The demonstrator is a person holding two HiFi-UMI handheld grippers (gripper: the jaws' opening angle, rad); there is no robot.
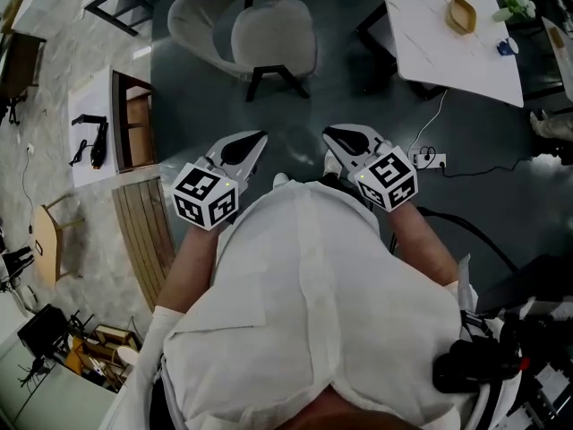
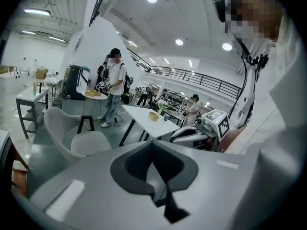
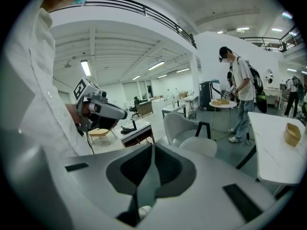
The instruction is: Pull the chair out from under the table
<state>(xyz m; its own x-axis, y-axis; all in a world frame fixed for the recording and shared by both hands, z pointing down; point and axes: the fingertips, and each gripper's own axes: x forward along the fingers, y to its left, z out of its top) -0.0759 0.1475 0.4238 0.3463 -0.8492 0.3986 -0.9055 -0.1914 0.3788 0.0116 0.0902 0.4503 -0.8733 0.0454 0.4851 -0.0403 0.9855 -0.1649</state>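
Observation:
The pale grey shell chair (image 1: 269, 38) on dark legs stands on the floor ahead of me, left of the white table (image 1: 457, 47) and out from under it. I hold both grippers close to my chest, pointing toward the chair and well short of it. The left gripper (image 1: 256, 141) is shut with nothing in it, and so is the right gripper (image 1: 333, 135). In the left gripper view the chair (image 2: 81, 139) is at lower left and the table (image 2: 144, 116) beyond. The right gripper view shows the chair (image 3: 192, 131) at centre and the table (image 3: 276, 150) at right.
A wooden bowl (image 1: 462, 13) sits on the table. A power strip (image 1: 428, 160) with cables lies on the floor by my right side. A slatted wooden bench (image 1: 143, 231) and a low shelf (image 1: 132, 124) stand at left. A person (image 2: 114, 87) stands by a round table behind the chair.

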